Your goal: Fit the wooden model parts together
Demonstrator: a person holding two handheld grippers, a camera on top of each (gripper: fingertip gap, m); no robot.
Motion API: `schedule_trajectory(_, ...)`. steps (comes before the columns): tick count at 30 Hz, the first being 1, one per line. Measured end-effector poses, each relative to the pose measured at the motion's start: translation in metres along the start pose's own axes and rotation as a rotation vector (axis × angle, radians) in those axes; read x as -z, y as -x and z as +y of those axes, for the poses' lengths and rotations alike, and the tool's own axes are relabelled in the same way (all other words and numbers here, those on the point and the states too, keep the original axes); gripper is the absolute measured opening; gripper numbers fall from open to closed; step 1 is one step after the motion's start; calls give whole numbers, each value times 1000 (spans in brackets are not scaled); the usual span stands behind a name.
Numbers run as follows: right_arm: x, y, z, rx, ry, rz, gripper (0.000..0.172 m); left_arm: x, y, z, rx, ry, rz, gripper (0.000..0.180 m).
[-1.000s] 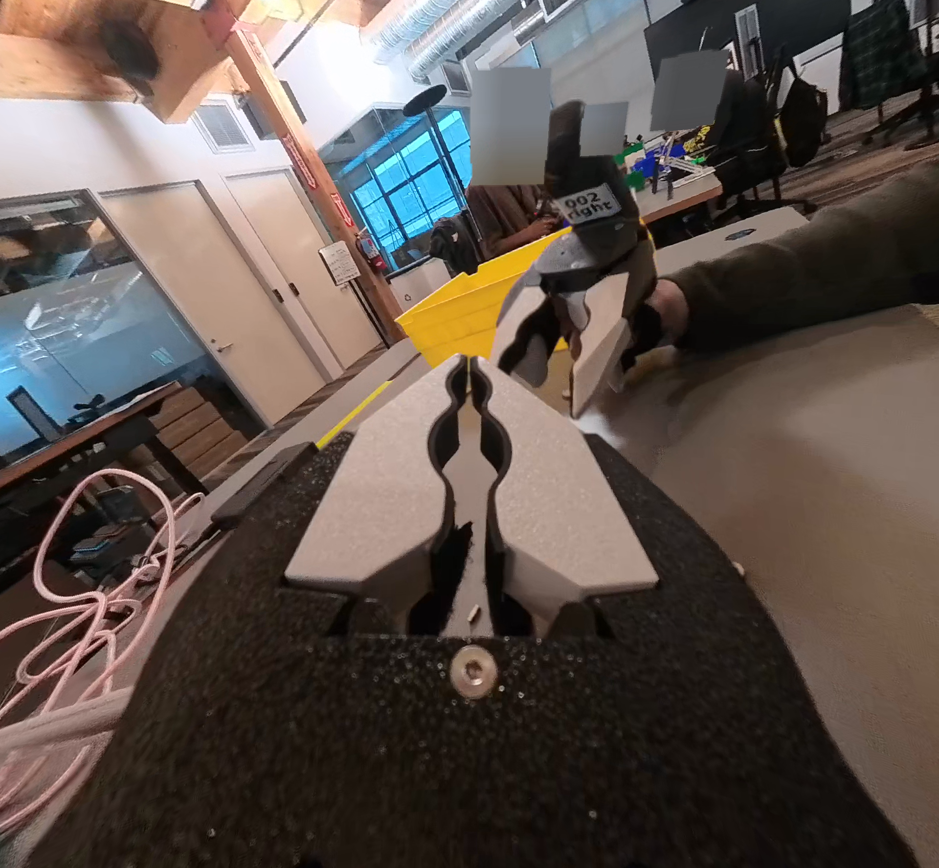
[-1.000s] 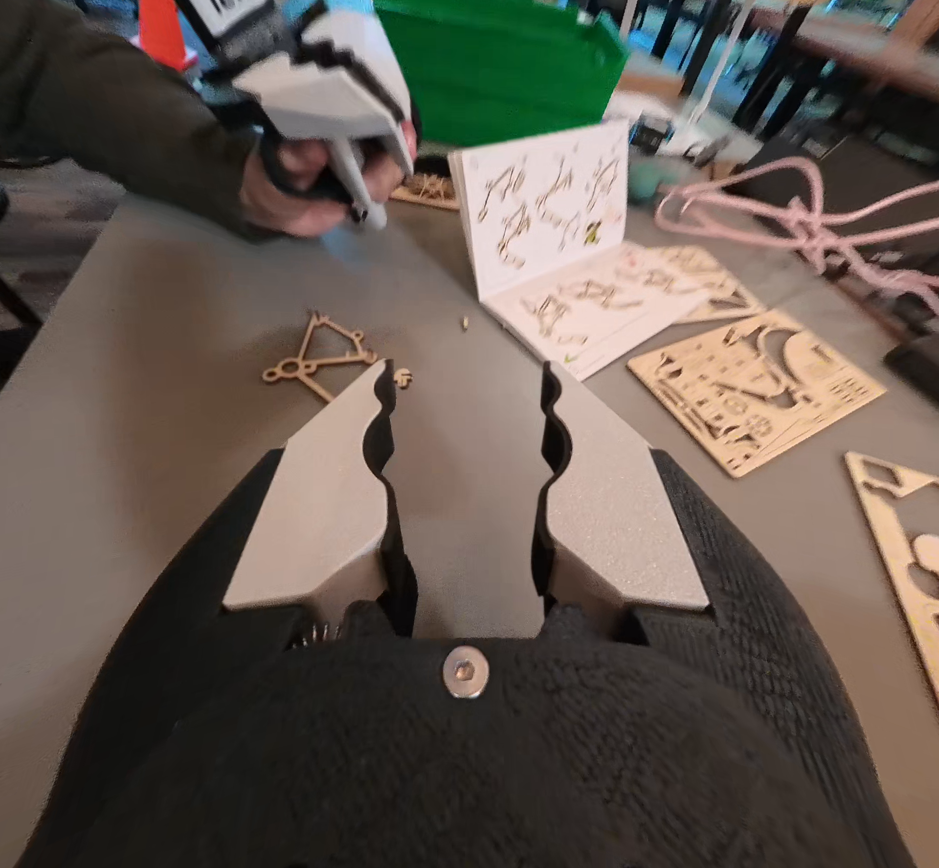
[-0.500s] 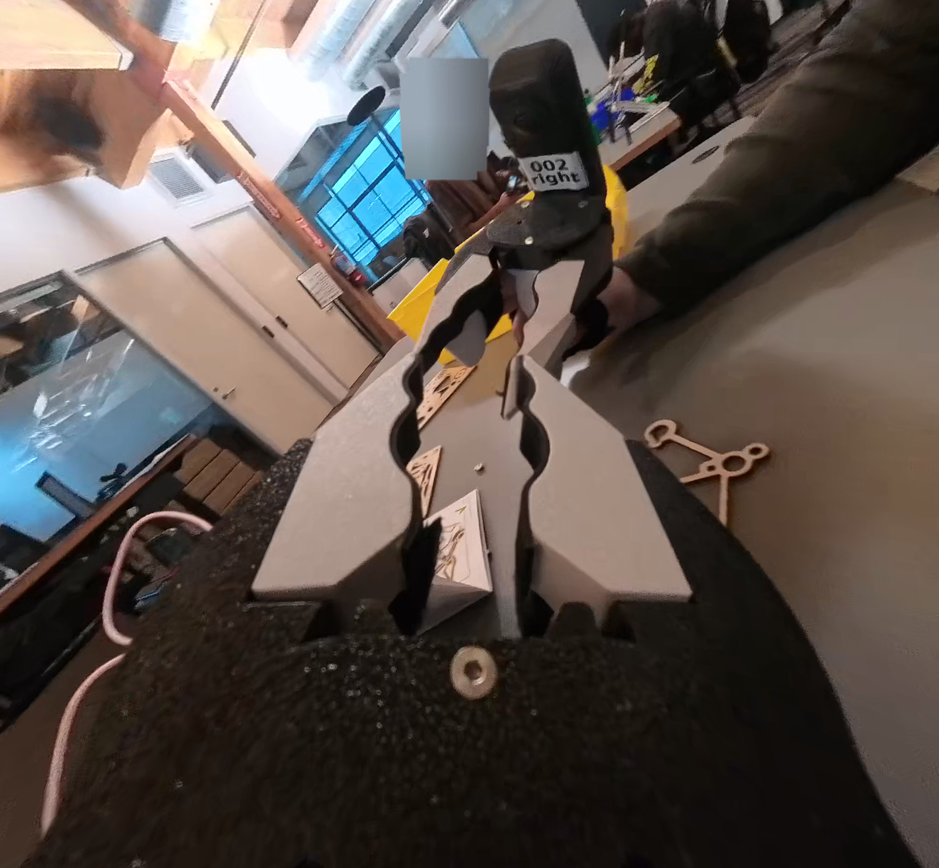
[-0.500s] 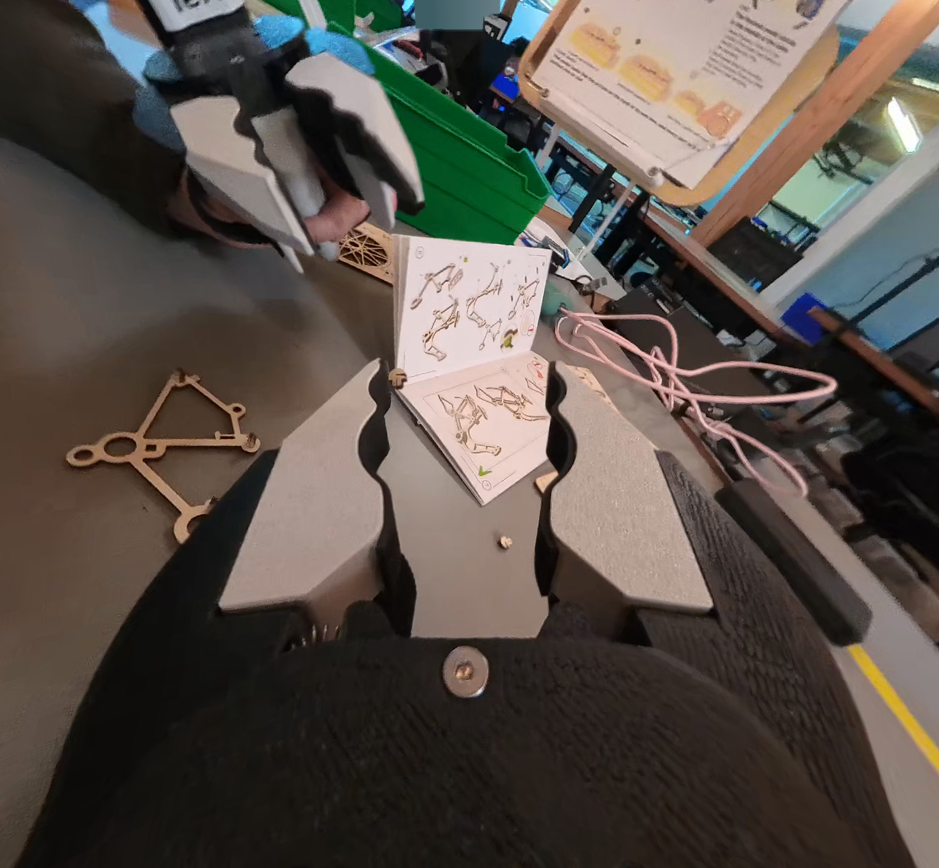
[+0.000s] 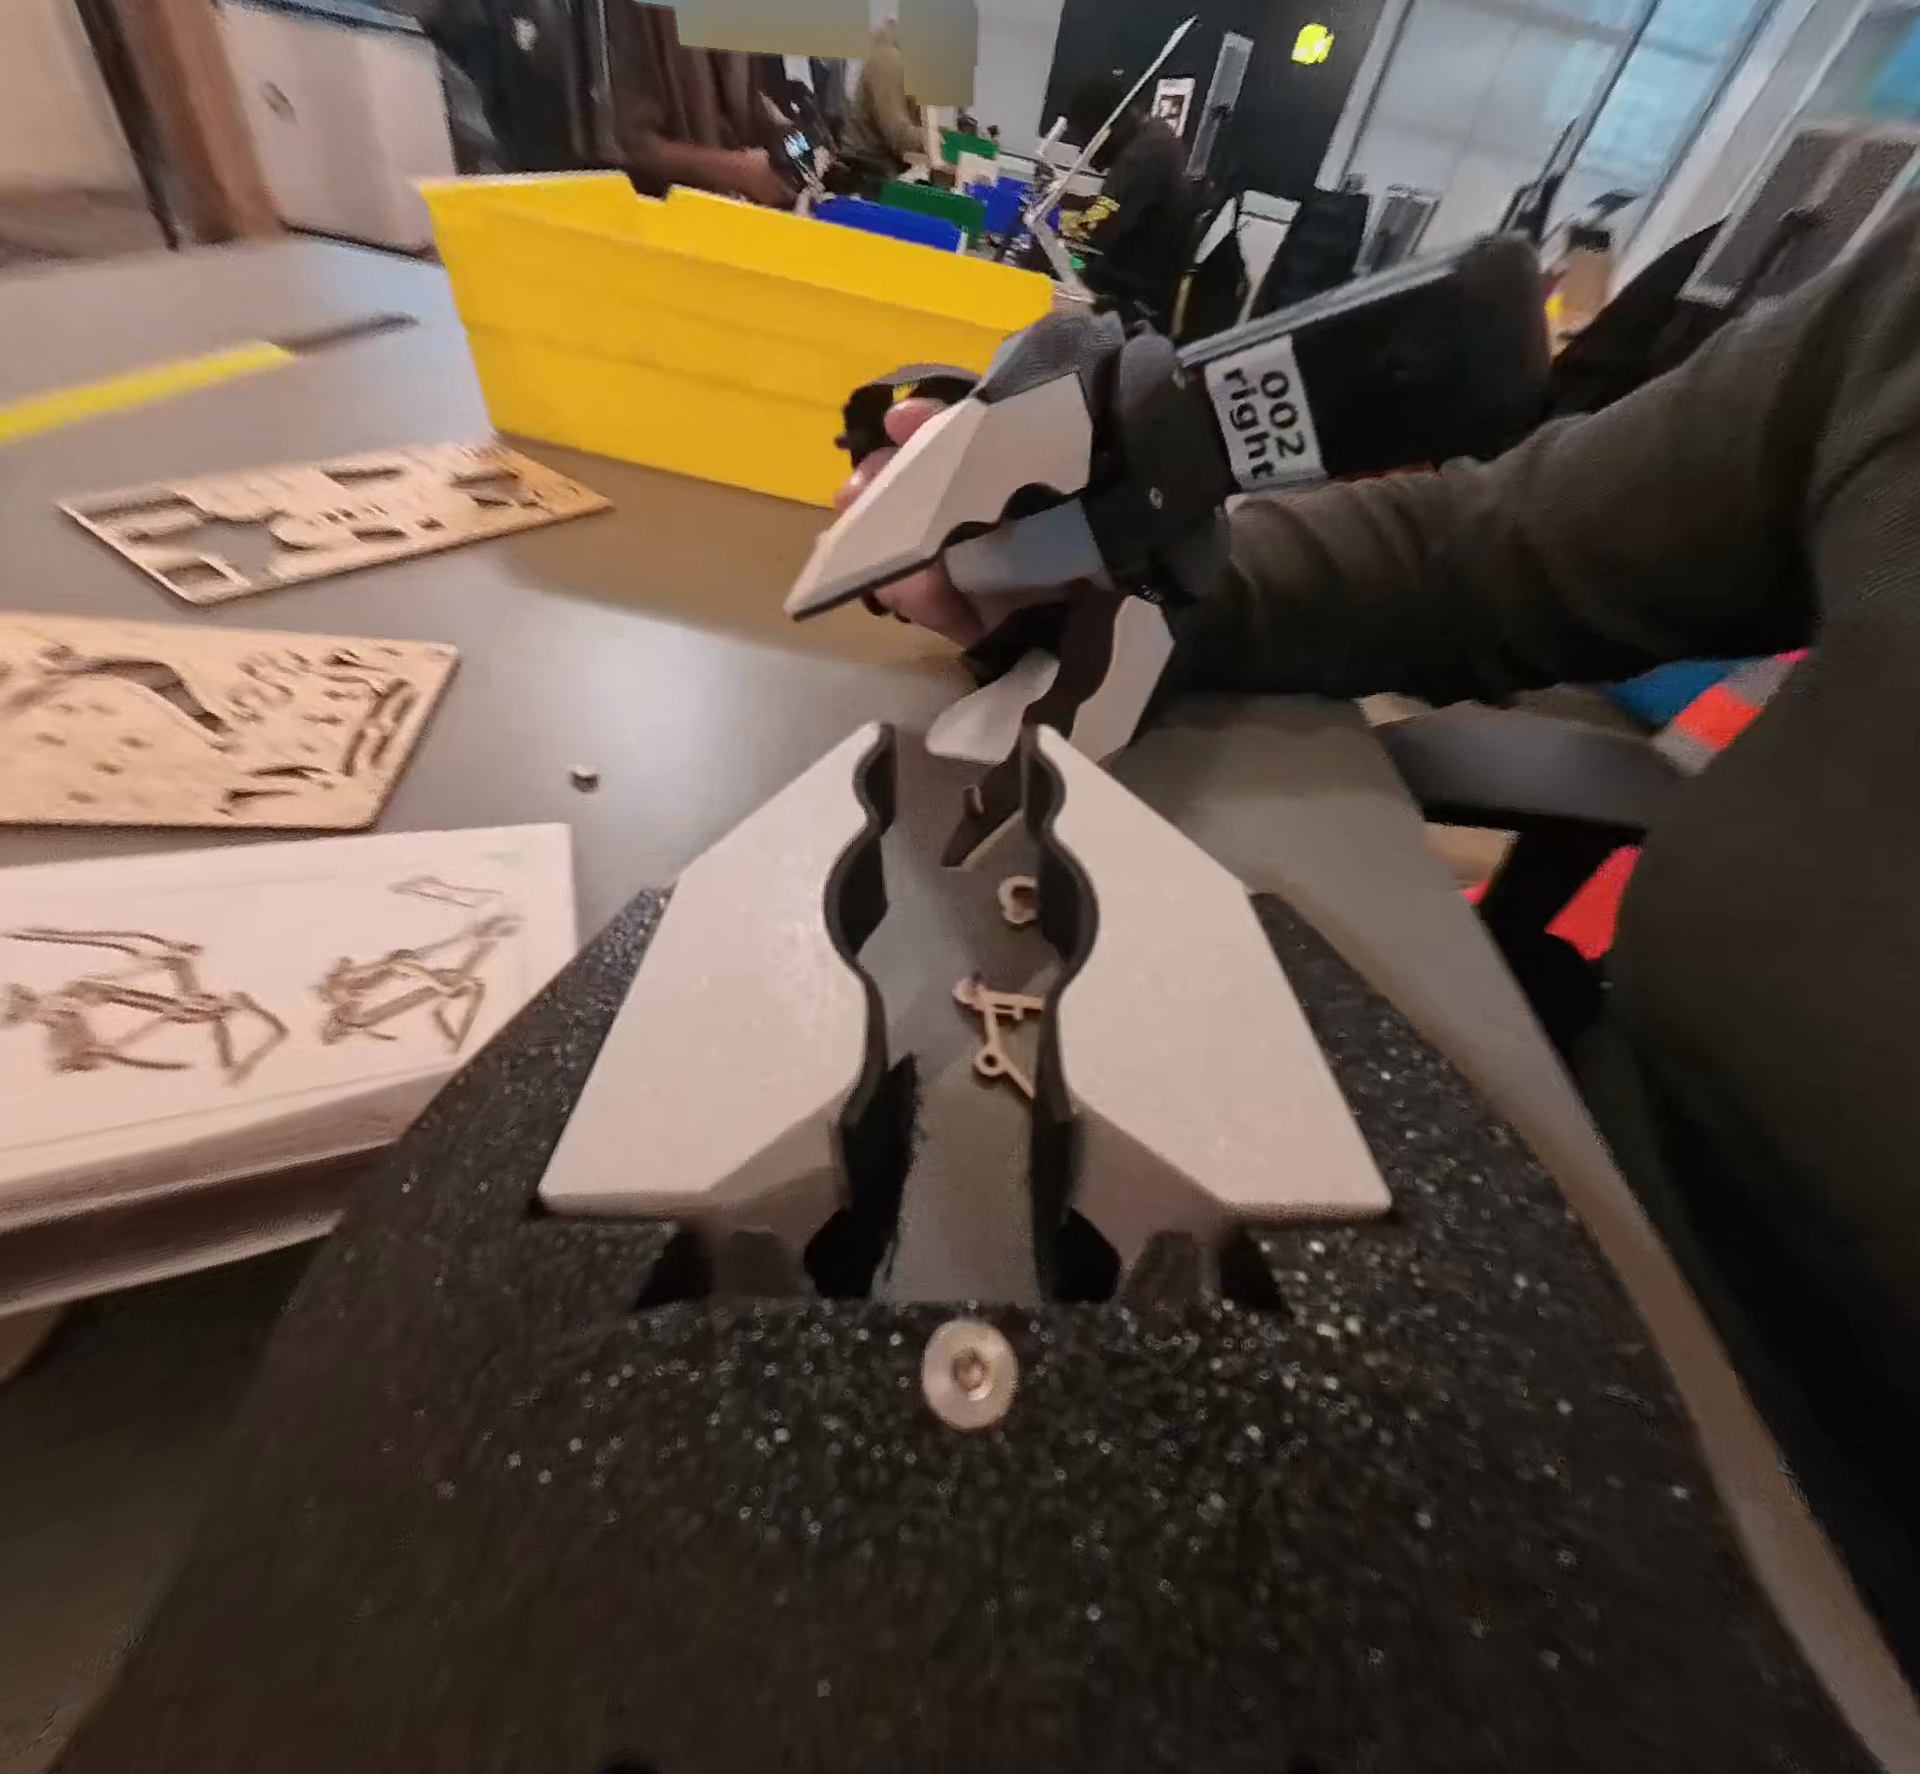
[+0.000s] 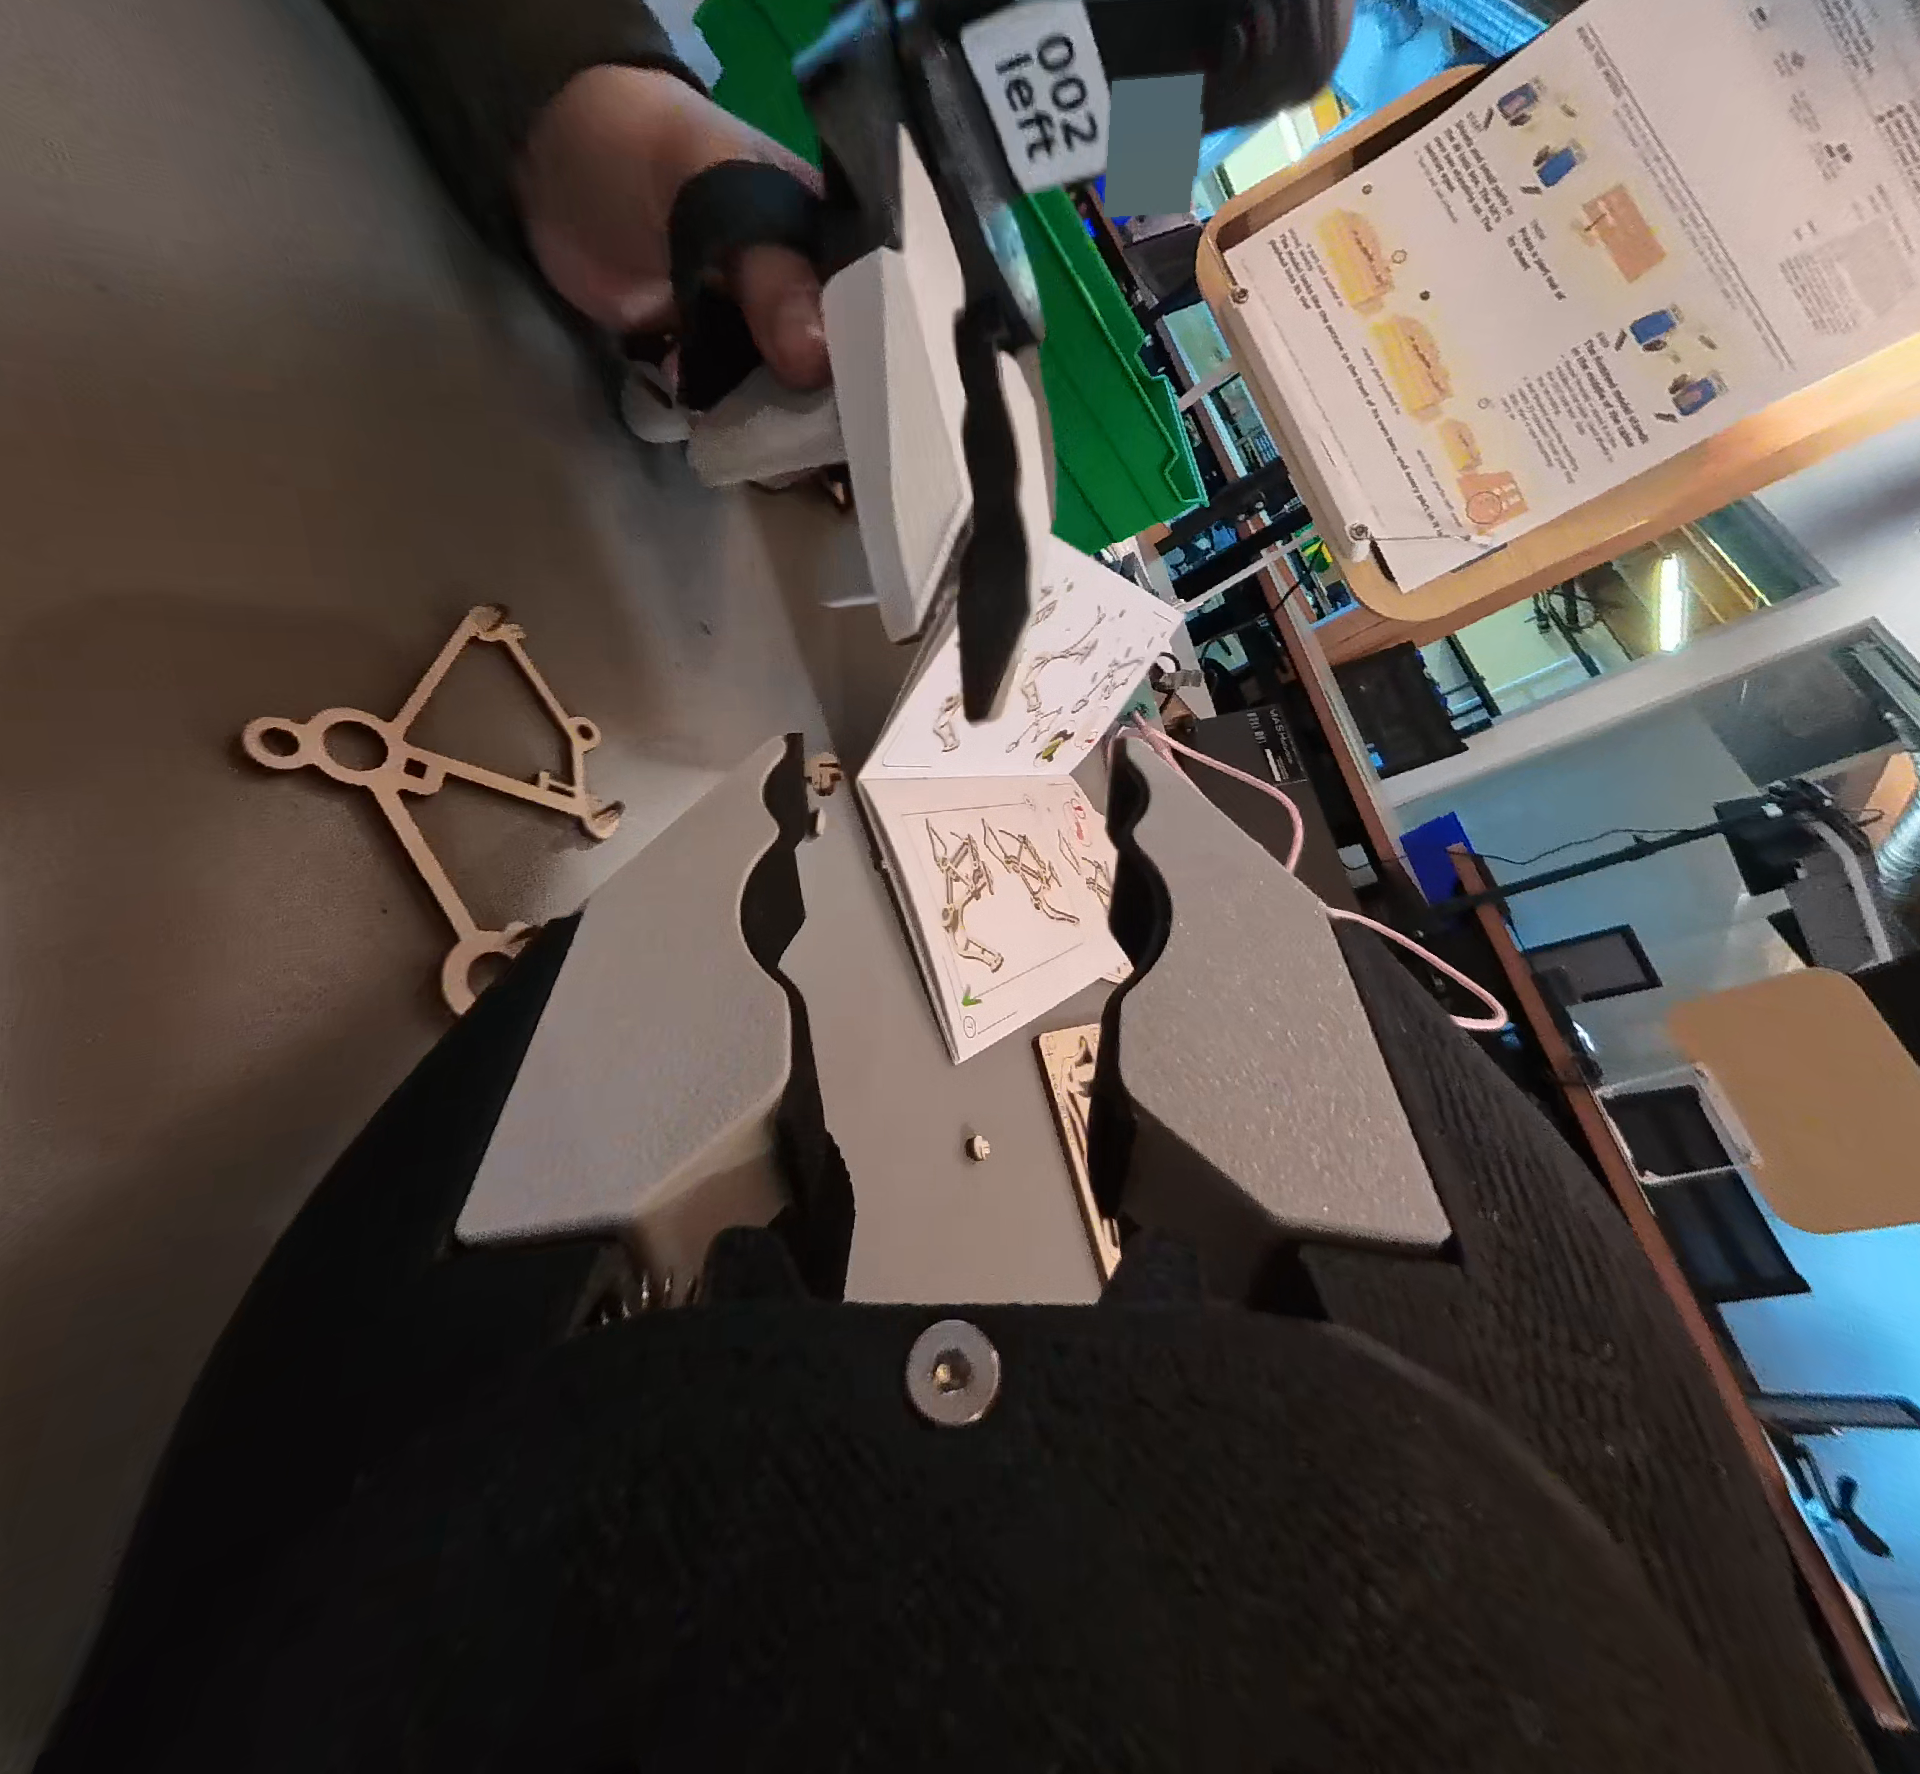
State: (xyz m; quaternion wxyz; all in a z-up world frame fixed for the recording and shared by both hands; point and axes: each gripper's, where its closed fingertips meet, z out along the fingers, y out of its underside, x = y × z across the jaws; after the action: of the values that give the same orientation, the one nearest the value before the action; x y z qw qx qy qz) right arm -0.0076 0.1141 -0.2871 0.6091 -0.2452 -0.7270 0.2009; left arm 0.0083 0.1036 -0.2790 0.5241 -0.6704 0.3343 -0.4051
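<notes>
My left gripper (image 5: 956,758) is open with nothing between its pads; it hangs over the grey table (image 5: 644,644). Through its gap I see a flat wooden frame part (image 5: 995,1026) and a small wooden piece (image 5: 1018,898) lying on the table. My right gripper (image 6: 961,768) is wide open and empty, low over the table. The small wooden piece (image 6: 826,774) lies just off its left fingertip (image 6: 784,763), and the triangular frame part (image 6: 416,779) lies to its left. The left gripper (image 6: 982,675) shows edge-on above the booklet. The right gripper (image 5: 878,727) faces mine, one fingertip close to the small piece.
An open instruction booklet (image 6: 997,893) lies ahead of the right gripper; it also shows at the left (image 5: 260,976). Punched wooden sheets (image 5: 208,727) (image 5: 332,509), a tiny peg (image 5: 585,775), a yellow bin (image 5: 727,353), a green bin (image 6: 1101,394), an instruction board (image 6: 1558,218) and a pink cable (image 6: 1351,924) surround the work spot. Only a small space, under 4 cm, lies between the two pairs of fingers.
The left gripper went from shut to open, then narrowed a little, and swung down over the wooden parts. The right gripper stayed open and tilted, closing in on the small piece.
</notes>
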Motion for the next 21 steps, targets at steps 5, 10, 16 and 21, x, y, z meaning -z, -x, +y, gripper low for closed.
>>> schedule_trajectory(5,1,5,-4,19,-10,-16,55,-2,-1,4,93,27,50,20)
schedule_trajectory(10,2,7,-8,34,-22,-16,54,-9,-10,17,88,120,92,16)
schedule_trajectory(16,2,11,-13,65,-30,-22,52,-11,-17,22,51,155,110,0)
schedule_trajectory(21,1,16,-12,62,-15,-46,48,-12,-18,25,44,178,110,0)
